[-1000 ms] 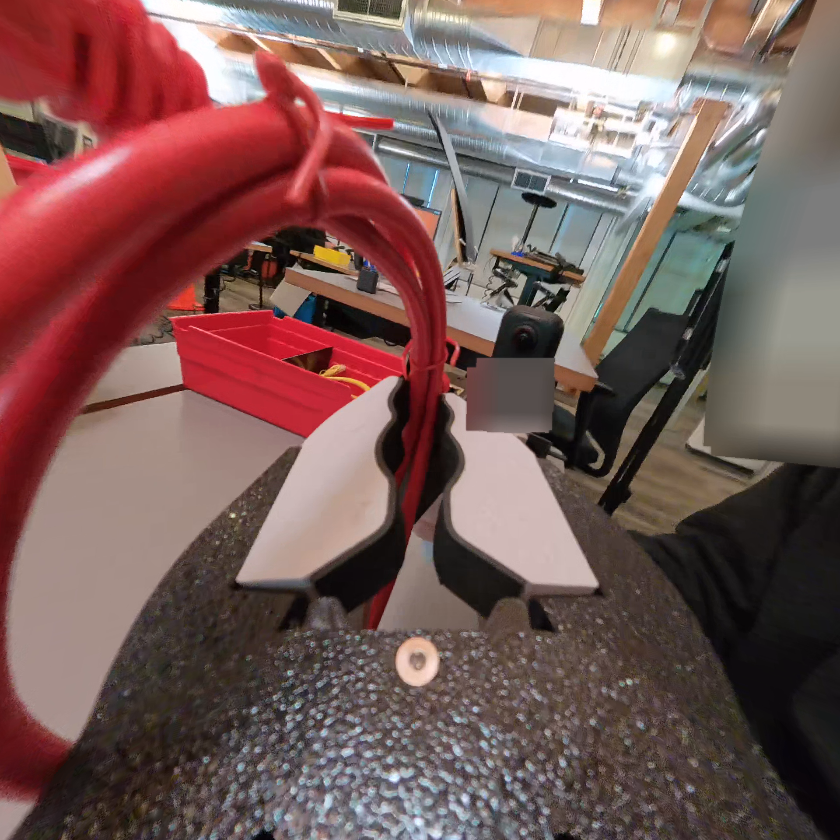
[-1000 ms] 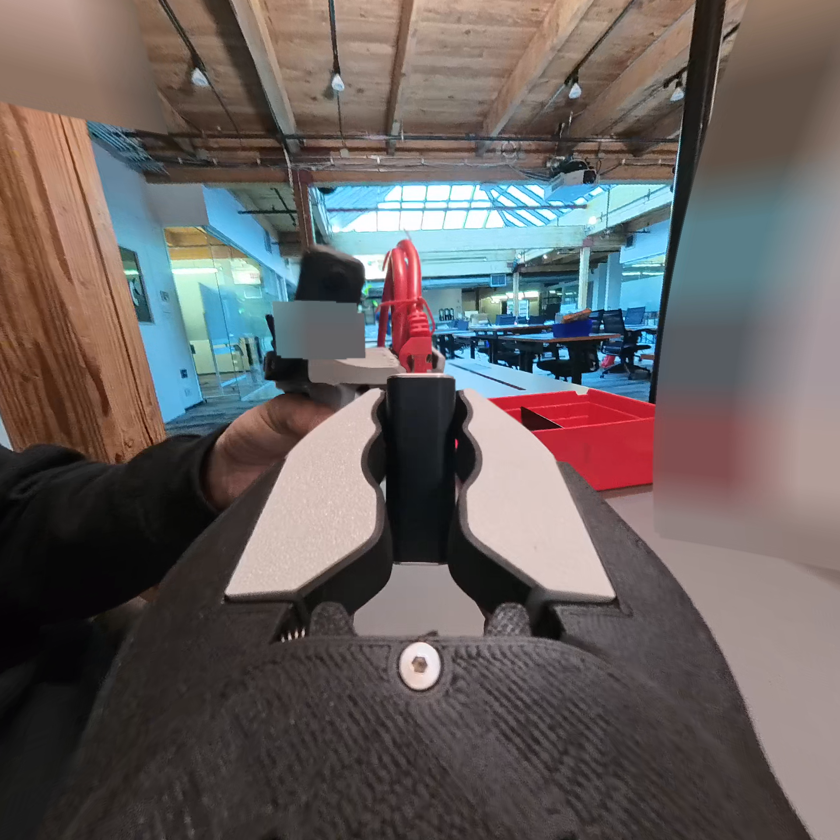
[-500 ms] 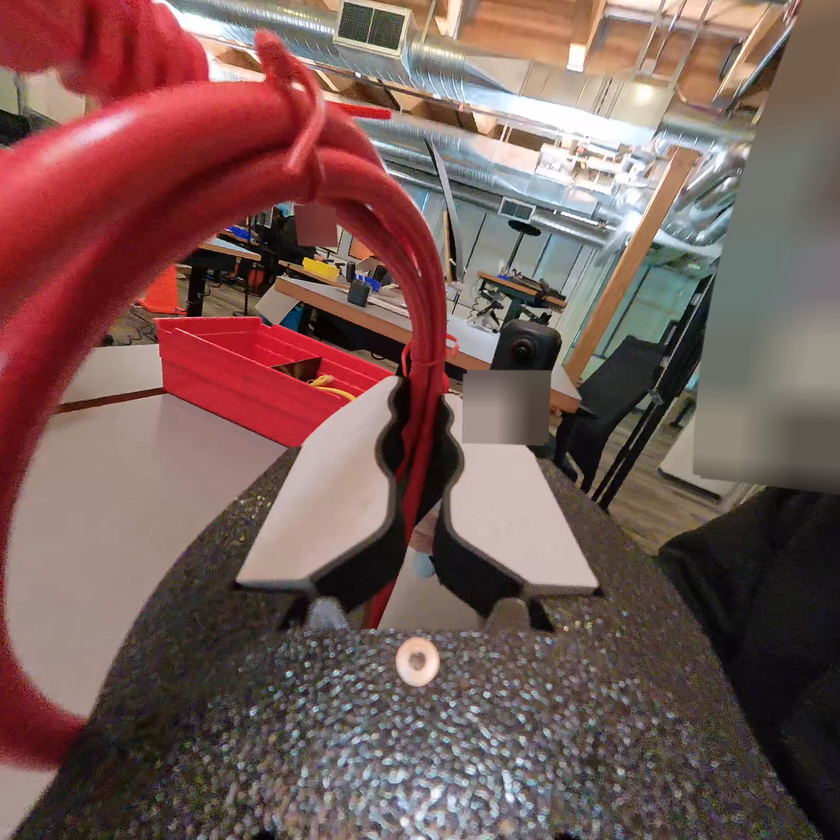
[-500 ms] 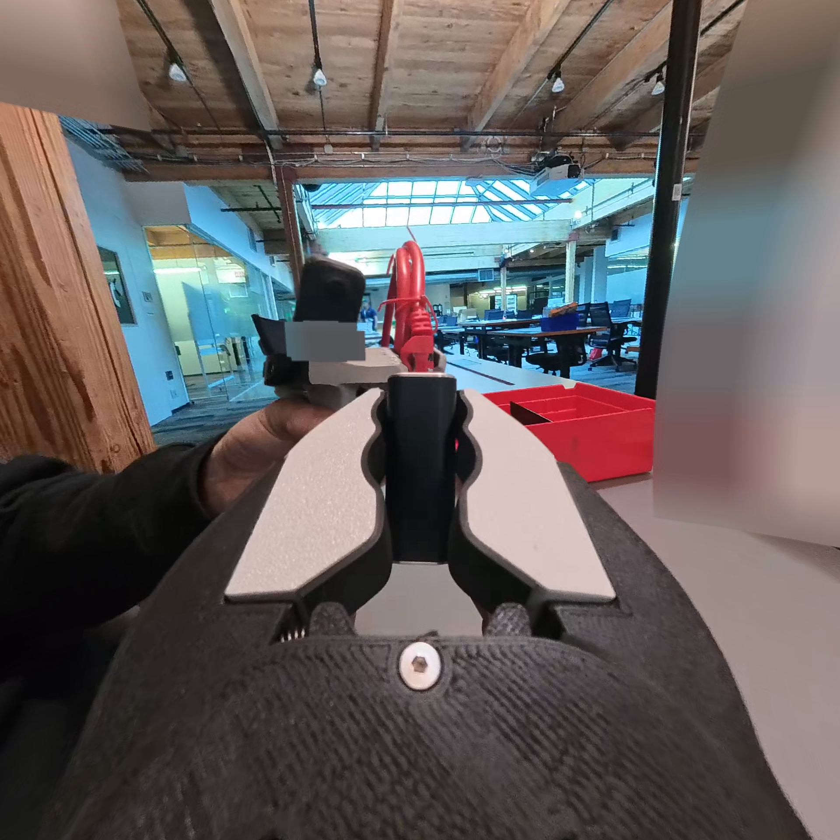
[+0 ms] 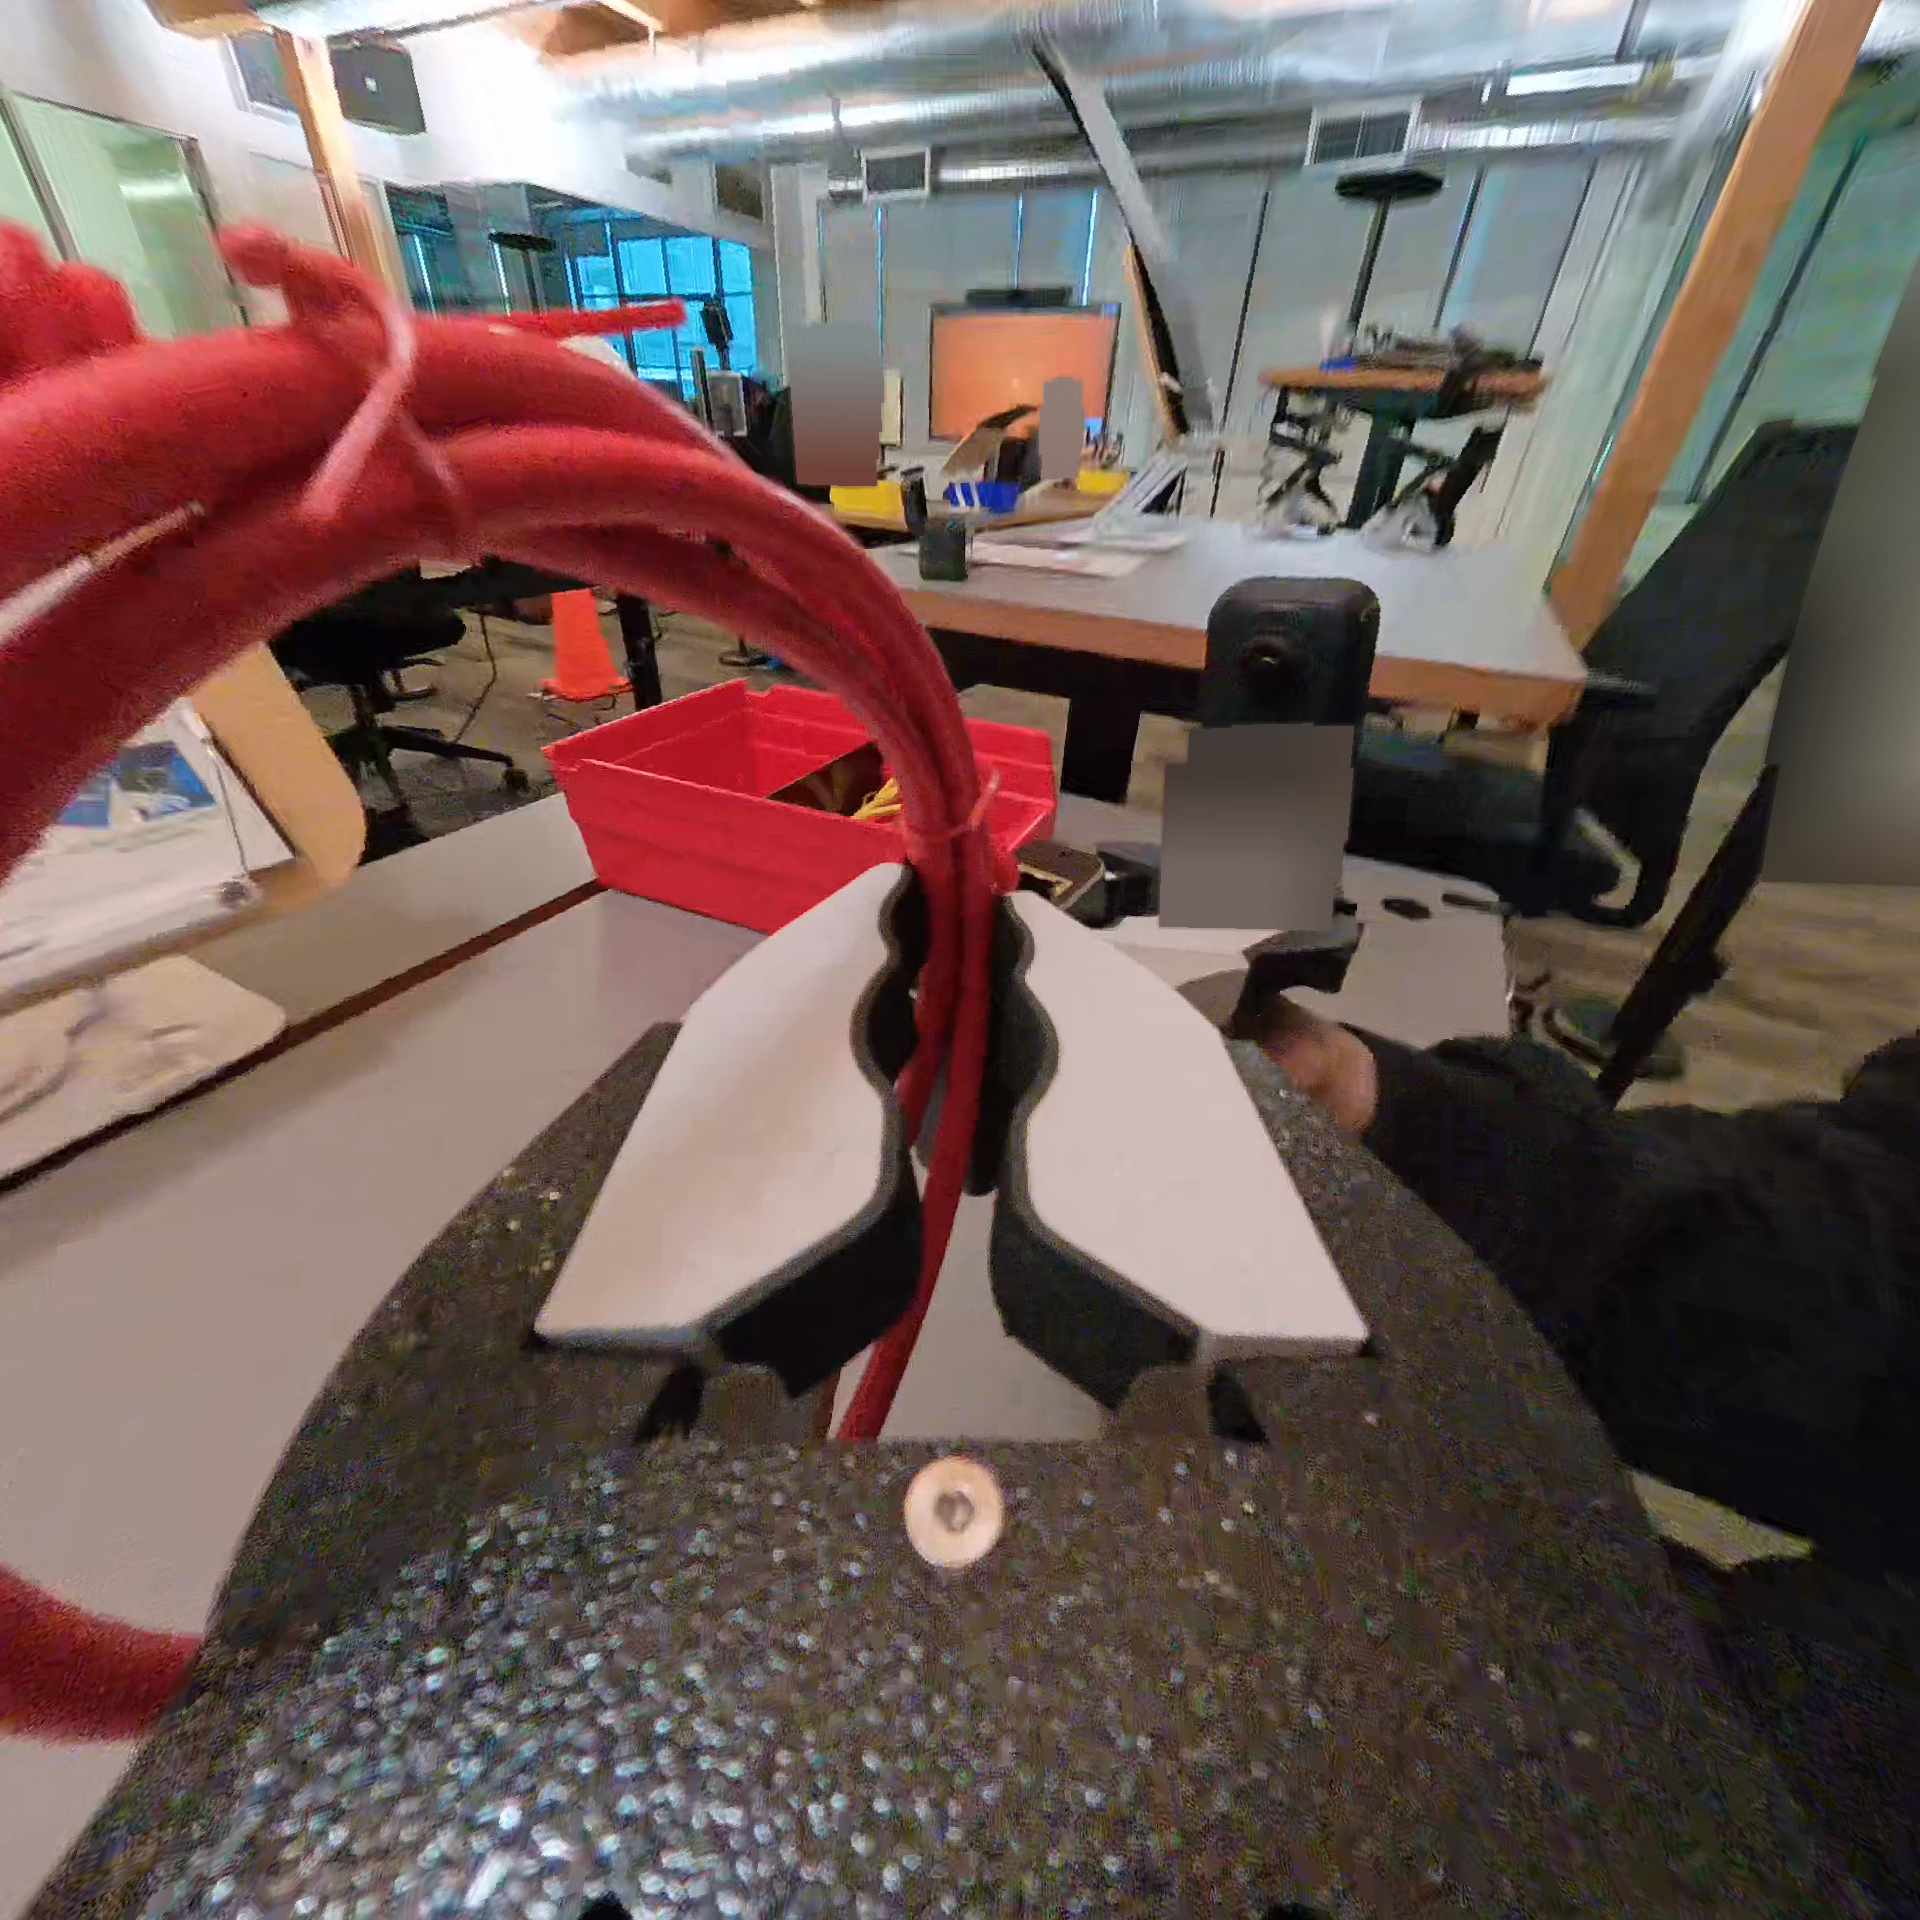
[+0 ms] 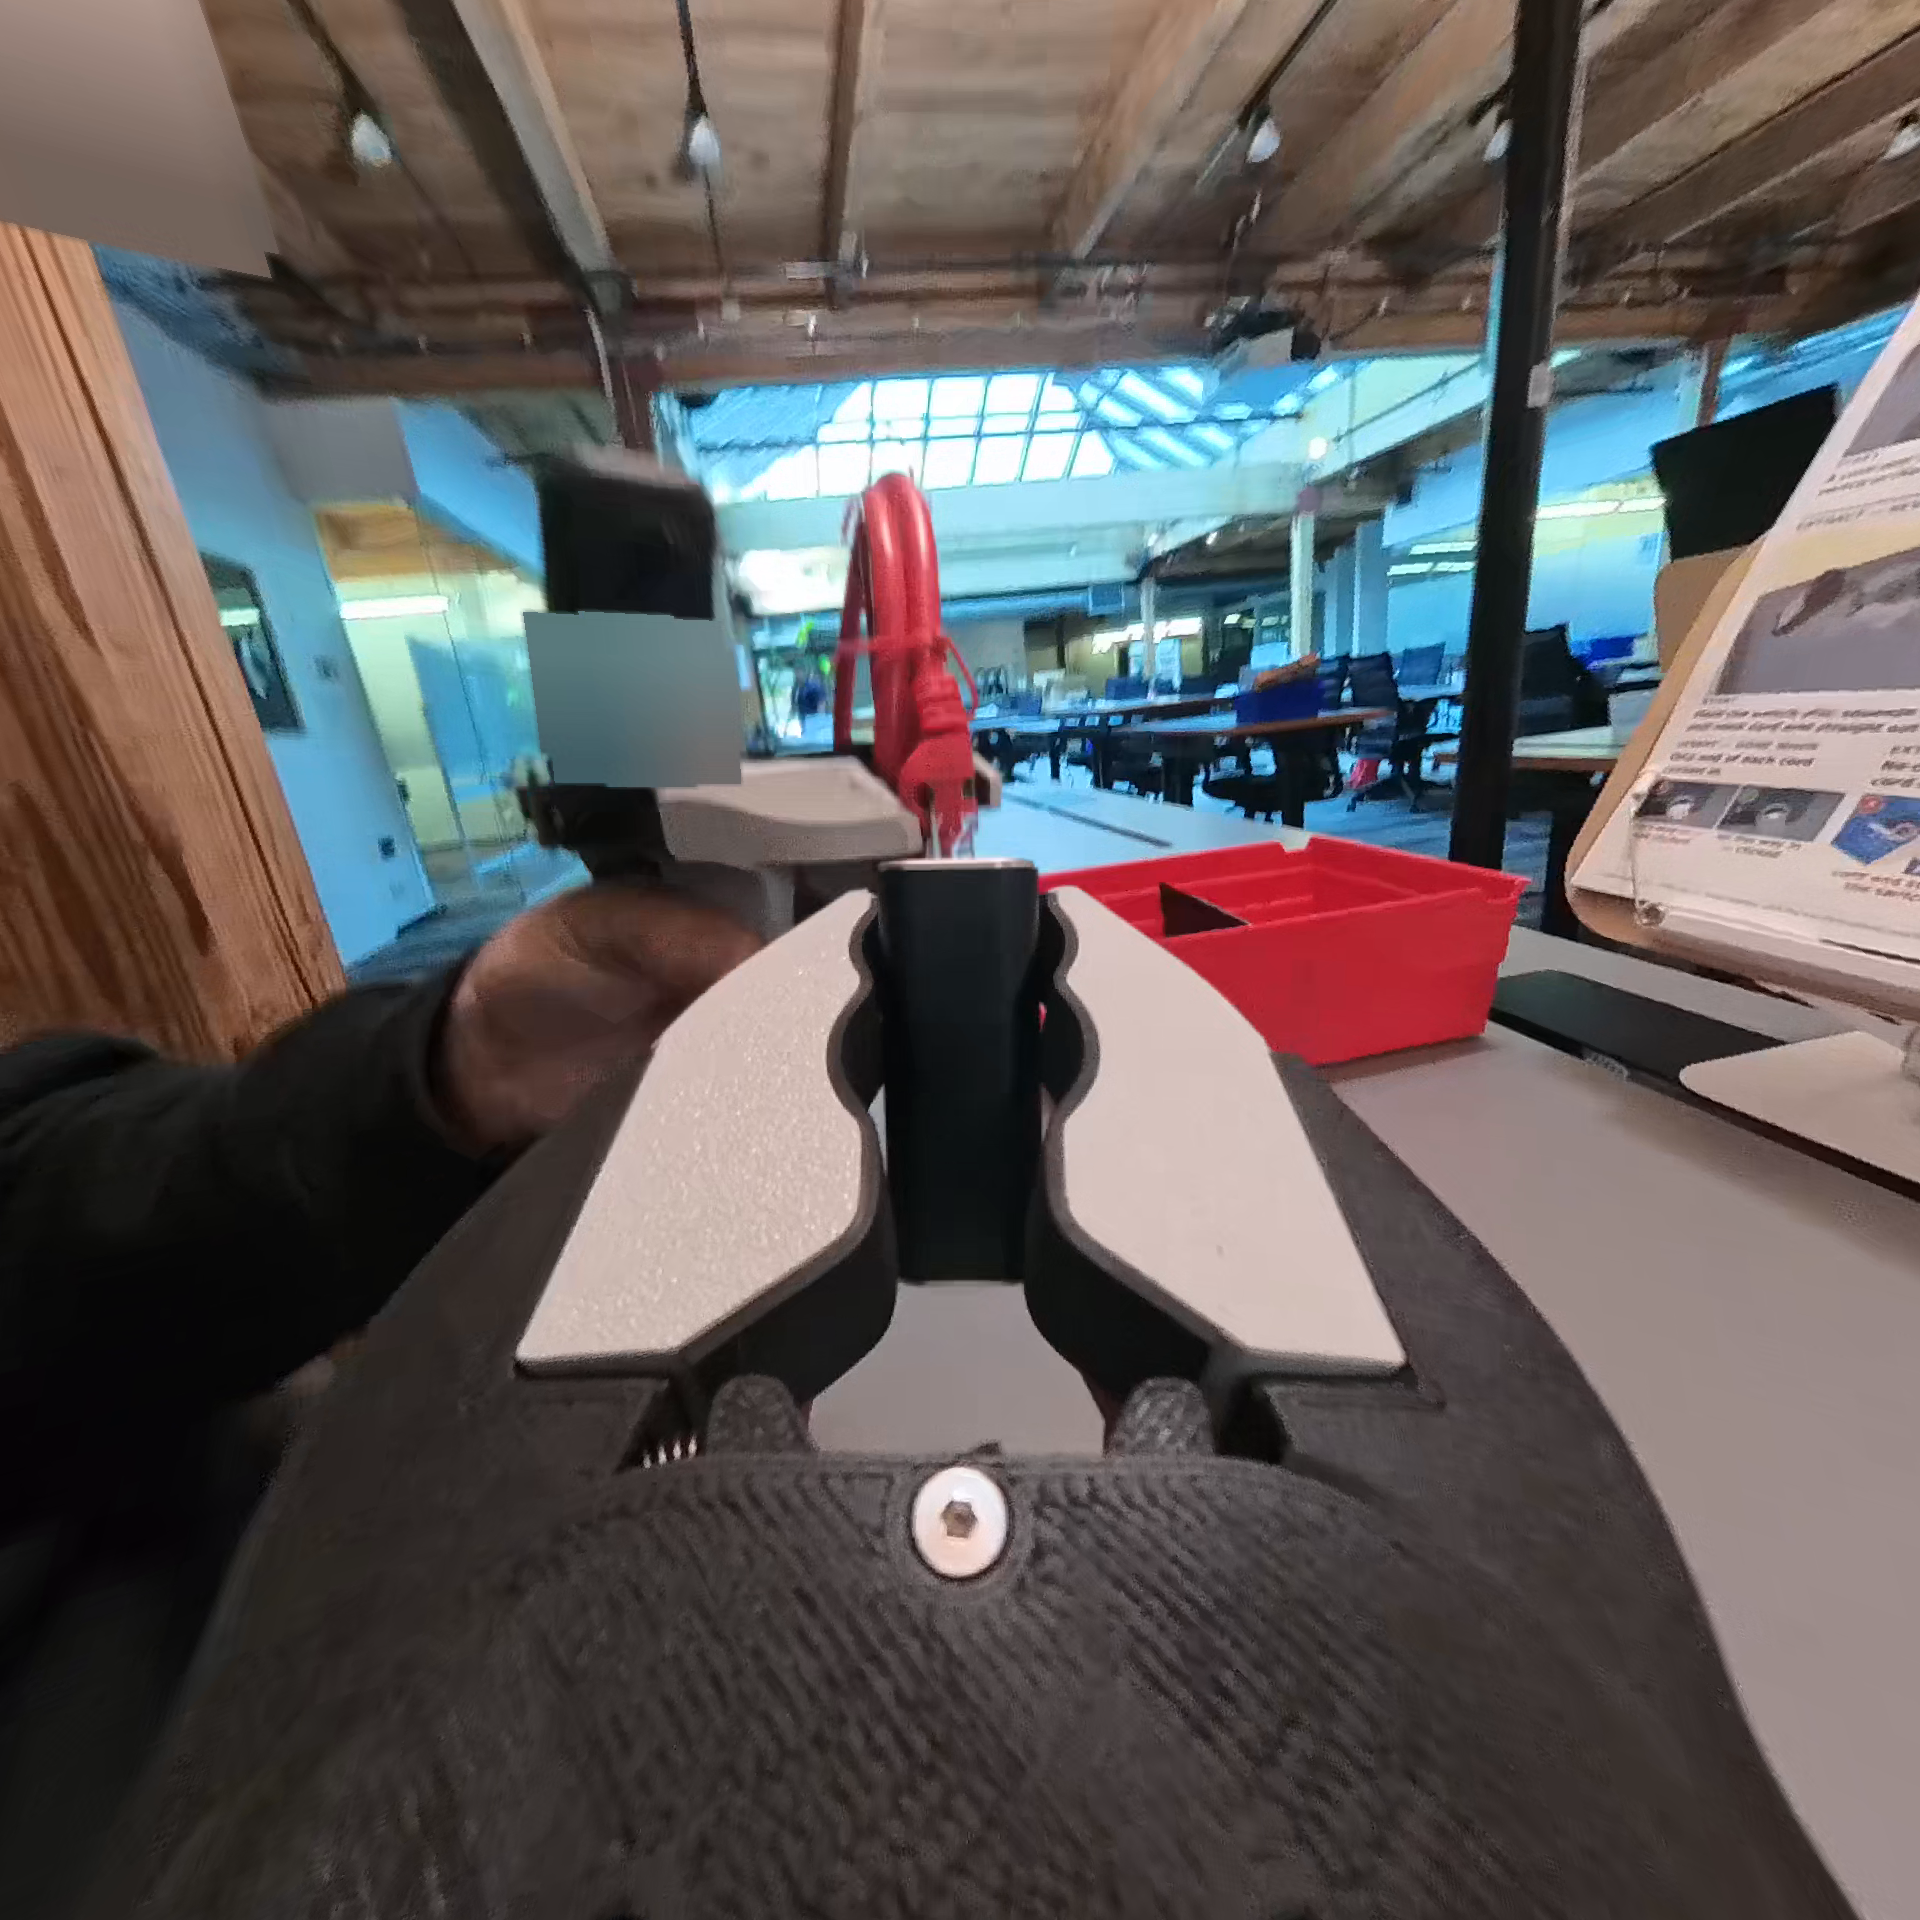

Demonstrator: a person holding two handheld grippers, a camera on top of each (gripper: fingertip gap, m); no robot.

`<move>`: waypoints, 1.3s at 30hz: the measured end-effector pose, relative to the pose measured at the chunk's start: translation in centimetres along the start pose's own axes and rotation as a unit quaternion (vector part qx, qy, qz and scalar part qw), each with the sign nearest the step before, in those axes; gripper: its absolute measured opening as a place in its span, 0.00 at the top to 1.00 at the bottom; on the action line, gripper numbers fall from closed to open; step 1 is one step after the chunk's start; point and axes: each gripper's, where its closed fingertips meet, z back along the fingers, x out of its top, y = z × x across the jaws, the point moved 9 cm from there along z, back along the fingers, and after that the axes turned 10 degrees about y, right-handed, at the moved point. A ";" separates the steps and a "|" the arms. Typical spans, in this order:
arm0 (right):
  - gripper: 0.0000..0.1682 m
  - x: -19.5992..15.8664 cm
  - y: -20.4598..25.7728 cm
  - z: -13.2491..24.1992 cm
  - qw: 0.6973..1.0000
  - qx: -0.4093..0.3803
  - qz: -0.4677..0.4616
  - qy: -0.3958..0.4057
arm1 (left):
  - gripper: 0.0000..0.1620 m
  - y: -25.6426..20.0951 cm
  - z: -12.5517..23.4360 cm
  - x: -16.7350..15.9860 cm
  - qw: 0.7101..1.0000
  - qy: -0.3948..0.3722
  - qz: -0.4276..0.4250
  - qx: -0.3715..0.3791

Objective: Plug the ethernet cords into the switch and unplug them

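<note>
My left gripper (image 5: pixel 951 914) is shut on a bundle of red ethernet cords (image 5: pixel 940 997), tied with red twist ties, that loops up and out to the left of the left wrist view. My right gripper (image 6: pixel 956 914) is shut on a black box, the switch (image 6: pixel 956 1060), held upright between the jaws. In the right wrist view the cord bundle (image 6: pixel 899 644) hangs in the other gripper (image 6: pixel 821 821) just beyond the switch, with a red plug end (image 6: pixel 940 769) pointing down close above the switch's top edge. Whether the plug touches the switch I cannot tell.
A red divided bin (image 6: pixel 1320 935) (image 5: pixel 769 800) sits on the grey table (image 6: pixel 1662 1299) beyond the grippers. A stand with an instruction sheet (image 6: pixel 1787 727) is at the right. A wooden post (image 6: pixel 114 675) is at the left. A person's dark sleeve (image 5: pixel 1621 1226) holds the other gripper. The tips of both grippers are at nearly the same place.
Both wrist views have tilted downward, so more table shows. The cord bundle's plug end has come closer above the switch. Both grips are unchanged.
</note>
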 end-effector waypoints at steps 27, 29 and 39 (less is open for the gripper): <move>0.84 3.7 -4.9 14.3 0.922 -0.367 0.049 0.112 | 0.92 0.2 -3.2 4.3 0.995 0.020 -0.068 -0.065; 0.84 4.7 -7.0 16.8 0.896 -0.409 0.045 0.166 | 0.93 0.4 -2.4 3.6 0.996 0.017 -0.064 -0.065; 0.84 9.2 -24.3 19.6 0.788 -0.451 0.096 0.409 | 0.92 1.3 0.0 2.0 0.997 -0.013 -0.027 -0.072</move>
